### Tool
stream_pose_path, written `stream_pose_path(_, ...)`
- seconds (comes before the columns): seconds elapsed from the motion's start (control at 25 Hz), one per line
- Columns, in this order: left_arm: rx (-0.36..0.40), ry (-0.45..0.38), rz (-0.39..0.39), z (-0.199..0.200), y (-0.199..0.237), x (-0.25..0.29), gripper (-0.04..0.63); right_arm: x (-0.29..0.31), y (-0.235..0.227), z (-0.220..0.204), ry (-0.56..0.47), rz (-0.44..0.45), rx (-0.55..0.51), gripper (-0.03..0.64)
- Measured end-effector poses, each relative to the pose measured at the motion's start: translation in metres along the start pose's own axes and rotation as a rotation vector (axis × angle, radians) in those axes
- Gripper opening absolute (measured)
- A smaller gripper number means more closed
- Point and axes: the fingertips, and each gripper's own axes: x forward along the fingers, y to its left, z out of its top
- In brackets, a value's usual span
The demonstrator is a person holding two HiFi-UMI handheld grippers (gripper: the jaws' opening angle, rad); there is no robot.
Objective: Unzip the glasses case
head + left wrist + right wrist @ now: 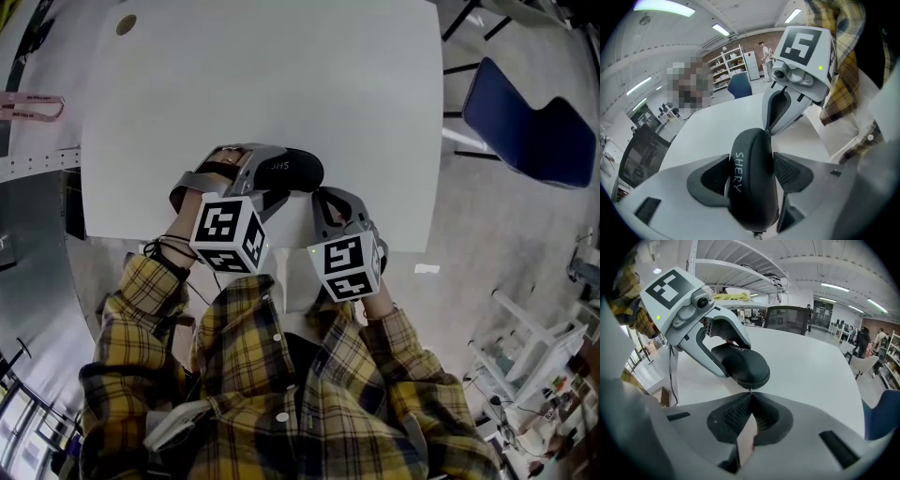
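left gripper [751, 174] clamps the glasses case [743, 363] mid-body. right gripper [750, 398] jaws pinch together on the zip pull [750, 390] at the case's end; the case looks fully zipped, unzipping not yet begun

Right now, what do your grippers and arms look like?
The left gripper and right gripper have light grey curved bodies with dark ribbed pads, each topped by a white cube with black square markers. The sleeves are yellow-and-dark plaid; black cords loop the left wrist.

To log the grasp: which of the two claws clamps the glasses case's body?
The left claw, shut across the glasses case; the right claw only pinches the zipper pull at its end.
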Motion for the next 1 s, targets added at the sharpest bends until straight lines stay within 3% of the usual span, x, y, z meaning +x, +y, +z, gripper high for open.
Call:
stream_pose_path(0.44,0.040,-0.032,0.022,0.003,0.001,-0.002,0.279,-0.005,-0.013,0.002,0.044,0.092,-0.104,-0.002)
stream_pose_path(1.0,0.062,-0.044,0.035,0.004,-0.002,0.001,0.279,0.006,-0.036,0.022,0.110,0.248,-0.374,-0.002)
